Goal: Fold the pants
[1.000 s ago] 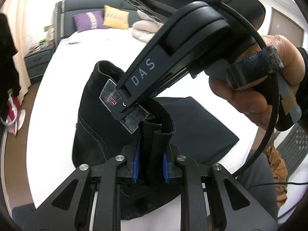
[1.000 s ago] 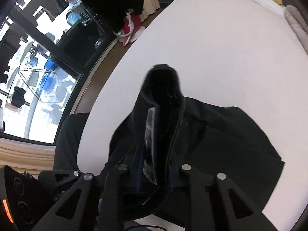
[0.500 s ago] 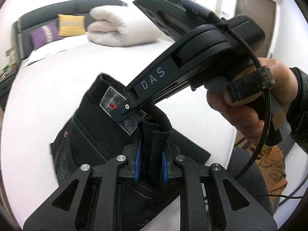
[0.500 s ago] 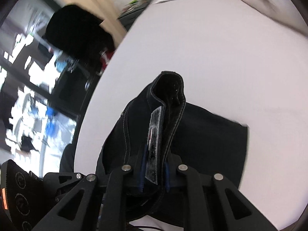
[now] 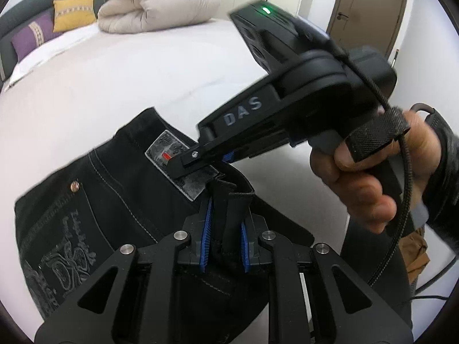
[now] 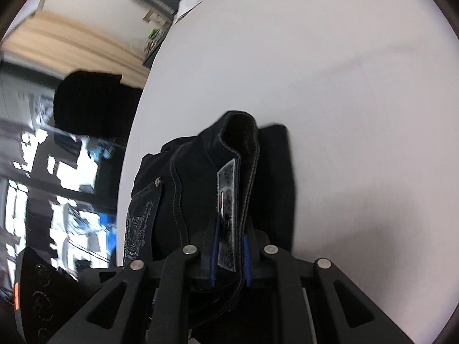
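Black pants (image 5: 94,200) with an embroidered back pocket and a grey waist label (image 5: 178,169) hang over the white bed. My left gripper (image 5: 225,238) is shut on a bunched piece of the waistband. My right gripper (image 5: 200,163) shows in the left wrist view, clamped on the waistband at the label, with the hand behind it. In the right wrist view my right gripper (image 6: 229,255) is shut on the pants (image 6: 172,189) at the label, waistband upright above the bed (image 6: 330,71).
A rolled cream duvet (image 5: 157,0) and yellow and purple pillows (image 5: 71,8) lie at the bed's head. A brown door (image 5: 370,8) is at the far right. A dark chair (image 6: 86,106) and window stand left of the bed.
Both grippers have swung with the pants toward the right, turning the view from the bedside to the duvet and door. The back pocket has come into view. Both stay shut on the waistband.
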